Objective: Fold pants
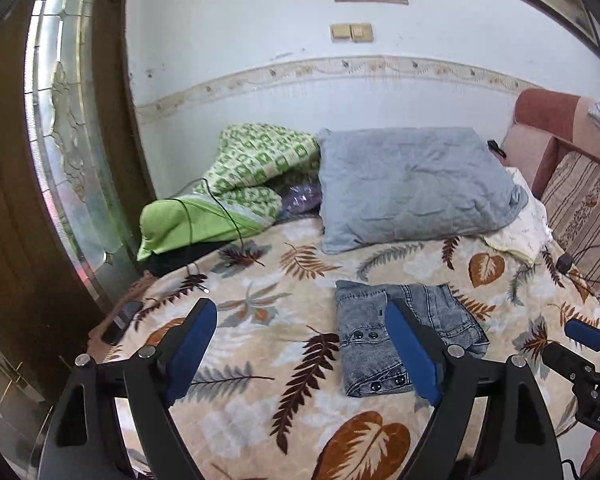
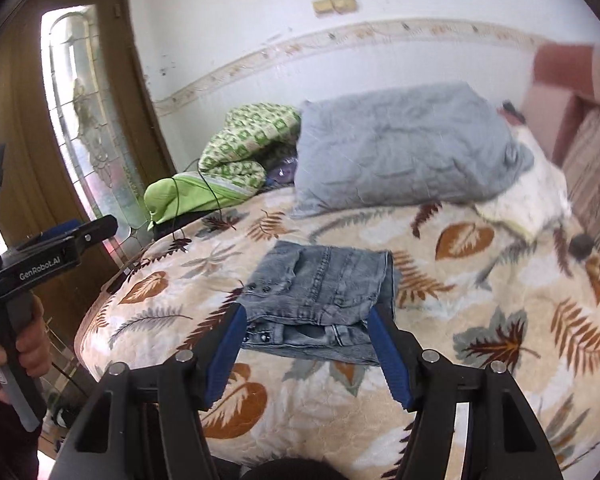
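Grey-blue denim pants (image 1: 364,332) lie folded into a compact rectangle on the leaf-patterned bedspread (image 1: 260,360); they also show in the right wrist view (image 2: 320,284). My left gripper (image 1: 302,312) is open and empty above the bedspread, its right finger in front of the pants. My right gripper (image 2: 306,316) is open and empty, hovering just in front of the pants' near edge. The right gripper also shows at the left view's right edge (image 1: 580,340), and the left gripper, held by a hand, shows at the right view's left edge (image 2: 60,240).
A grey pillow (image 1: 412,184) and a green blanket (image 1: 236,184) with a black cable lie at the back against the wall. A wooden door with a glass pane (image 1: 60,140) stands left. A striped headboard (image 1: 580,200) is at the right. A dark phone (image 1: 120,320) lies at the bed's left edge.
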